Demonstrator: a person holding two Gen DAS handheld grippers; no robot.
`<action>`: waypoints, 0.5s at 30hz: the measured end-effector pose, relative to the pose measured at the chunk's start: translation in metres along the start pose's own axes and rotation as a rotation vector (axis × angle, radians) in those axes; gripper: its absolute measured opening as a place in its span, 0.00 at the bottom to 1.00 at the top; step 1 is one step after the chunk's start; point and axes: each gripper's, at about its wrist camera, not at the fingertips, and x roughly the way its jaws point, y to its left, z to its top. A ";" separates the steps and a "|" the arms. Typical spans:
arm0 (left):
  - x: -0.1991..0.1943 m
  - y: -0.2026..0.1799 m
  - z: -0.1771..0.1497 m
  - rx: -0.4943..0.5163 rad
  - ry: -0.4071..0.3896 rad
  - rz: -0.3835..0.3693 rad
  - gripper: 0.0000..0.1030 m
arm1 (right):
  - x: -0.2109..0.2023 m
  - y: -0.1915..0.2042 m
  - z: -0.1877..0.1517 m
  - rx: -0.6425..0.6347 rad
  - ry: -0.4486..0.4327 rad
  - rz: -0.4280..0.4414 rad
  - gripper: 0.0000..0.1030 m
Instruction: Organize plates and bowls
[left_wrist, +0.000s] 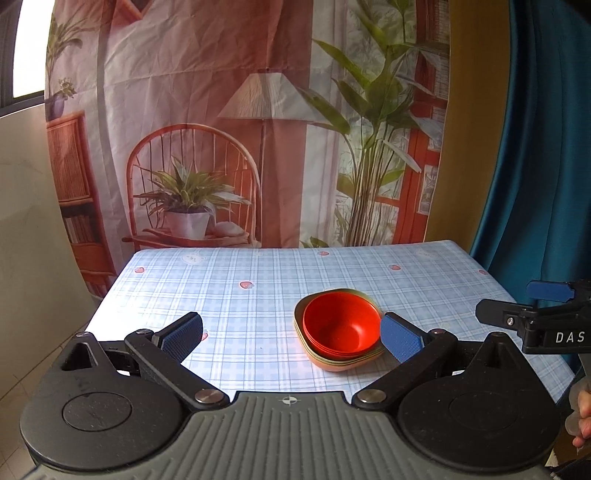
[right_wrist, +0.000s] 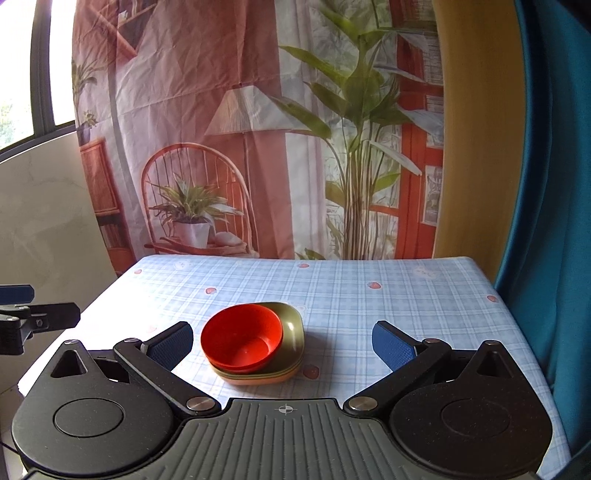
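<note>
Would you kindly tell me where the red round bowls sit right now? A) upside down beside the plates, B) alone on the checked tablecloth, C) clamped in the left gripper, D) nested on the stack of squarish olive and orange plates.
D: the red round bowls rest upright inside the top olive plate of the stack of squarish plates, and both grippers are open and hold nothing.
</note>
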 end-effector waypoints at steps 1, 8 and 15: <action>-0.004 -0.001 -0.001 -0.001 -0.007 0.009 1.00 | -0.005 0.001 -0.003 -0.005 0.002 -0.007 1.00; -0.018 -0.005 -0.008 0.007 -0.036 0.065 1.00 | -0.031 0.007 -0.014 -0.030 -0.026 -0.016 1.00; -0.022 -0.012 -0.008 0.031 -0.048 0.085 1.00 | -0.035 0.001 -0.016 -0.010 -0.039 -0.027 1.00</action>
